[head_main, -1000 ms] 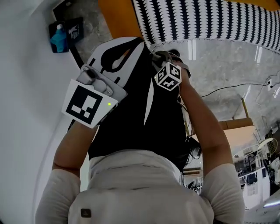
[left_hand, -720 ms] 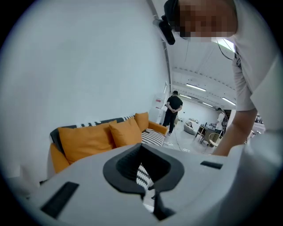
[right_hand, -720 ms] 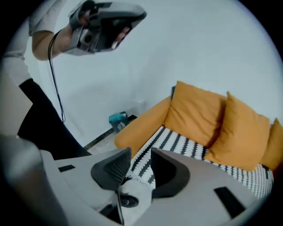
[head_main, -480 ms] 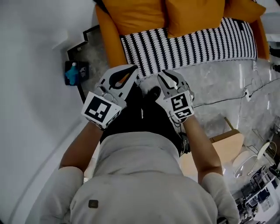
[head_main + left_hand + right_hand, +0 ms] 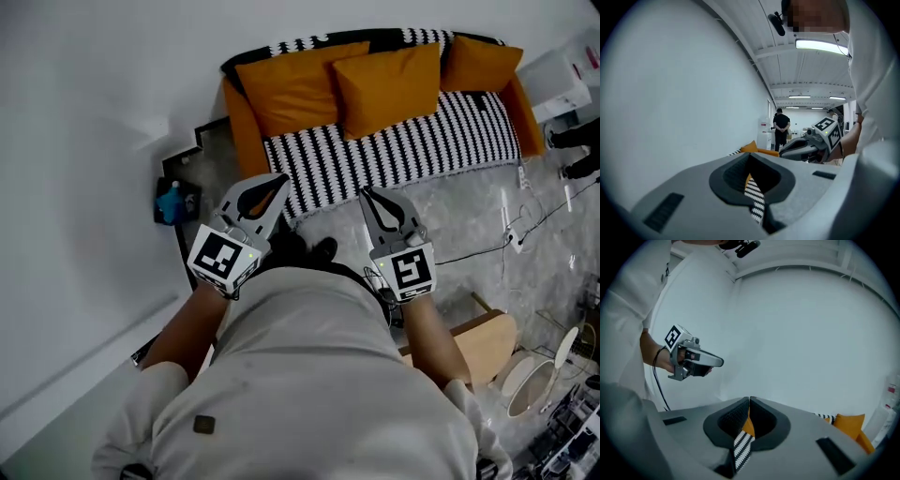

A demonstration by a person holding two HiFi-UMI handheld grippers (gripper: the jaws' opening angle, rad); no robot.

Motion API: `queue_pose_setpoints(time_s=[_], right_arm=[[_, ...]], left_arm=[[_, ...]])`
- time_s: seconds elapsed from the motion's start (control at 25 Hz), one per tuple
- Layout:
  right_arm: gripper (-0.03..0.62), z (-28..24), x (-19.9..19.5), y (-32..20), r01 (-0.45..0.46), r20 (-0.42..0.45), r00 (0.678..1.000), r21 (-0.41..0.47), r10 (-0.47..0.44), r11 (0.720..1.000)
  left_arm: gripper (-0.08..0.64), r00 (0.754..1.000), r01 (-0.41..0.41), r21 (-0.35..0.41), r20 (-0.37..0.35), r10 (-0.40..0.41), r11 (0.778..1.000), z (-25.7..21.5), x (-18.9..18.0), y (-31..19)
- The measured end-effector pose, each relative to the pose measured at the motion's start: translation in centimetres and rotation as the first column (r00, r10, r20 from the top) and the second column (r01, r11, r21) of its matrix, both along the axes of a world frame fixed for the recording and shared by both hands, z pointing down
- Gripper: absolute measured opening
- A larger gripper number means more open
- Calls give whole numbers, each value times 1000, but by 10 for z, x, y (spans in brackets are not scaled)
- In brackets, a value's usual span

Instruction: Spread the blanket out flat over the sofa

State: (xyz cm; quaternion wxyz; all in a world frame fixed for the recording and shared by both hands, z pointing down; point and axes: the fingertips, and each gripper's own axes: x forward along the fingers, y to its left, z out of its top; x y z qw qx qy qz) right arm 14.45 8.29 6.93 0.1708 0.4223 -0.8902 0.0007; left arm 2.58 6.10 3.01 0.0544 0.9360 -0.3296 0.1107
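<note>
Blanket: b/w striped blanket [image 5: 403, 141] lies spread over the sofa seat, its front edge hanging over the seat front. More of it runs along the top of the back.
Sofa: orange sofa [image 5: 241, 127] stands against the white wall [image 5: 84, 141]; the arms at both ends are bare.
Cushions: 3 orange cushions [image 5: 389, 82] stand in a row on the blanket, leaning on the back.
Left gripper: left gripper [image 5: 282, 178] is held in the air over the floor, pointing twd the sofa's left front corner, apart from the blanket. Its tips are together w/ nothing btwn them. In the left gripper view only far-off stripes and orange show thru the hole behind the tips.
Right gripper: right gripper [image 5: 365, 191] is side by side w/ the left one, also short of the blanket. Its jaws have just been closing and now meet at the tips, w/ nothing caught. Only distant orange and stripes show thru the gap.
Person: pale shirt [image 5: 309, 375], bare forearms, one gripper in each hand.
Floor: grey marbled floor [image 5: 469, 216]; a thin cable [image 5: 478, 251] runs across it to the right of the right gripper.
Blue item: small blue thing [image 5: 171, 201] on a dark stand by the sofa's left arm; can't tell what it is.
Wood: light wooden piece [image 5: 483, 339] at lower right.
Far end of room: in the left gripper view a person in black [image 5: 780, 126] stands well away, hands behind the back.
</note>
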Motion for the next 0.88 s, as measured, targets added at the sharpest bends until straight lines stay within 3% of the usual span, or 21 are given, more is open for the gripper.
queue_pose_setpoints(time_s=[0.24,0.44,0.6,0.88], right_arm=[[29,-31,-4,30,-9,38,999,-53,11,999],[29,-51,-15,45,-33,45,998,-40,35,999],[29,-62,-33,68,-74,52,996,-24,76,997],[29,-99,-91,123,-142,122,984,107,129,984]], left_arm=[[6,1000,-6,27,20,5,1000,-31,-9,27],[6,999,-17,58,30,15,998,-50,-33,40],[6,999,-13,61,30,11,998,-54,-67,58],[6,1000,-5,75,7,4,997,-66,-151,119]])
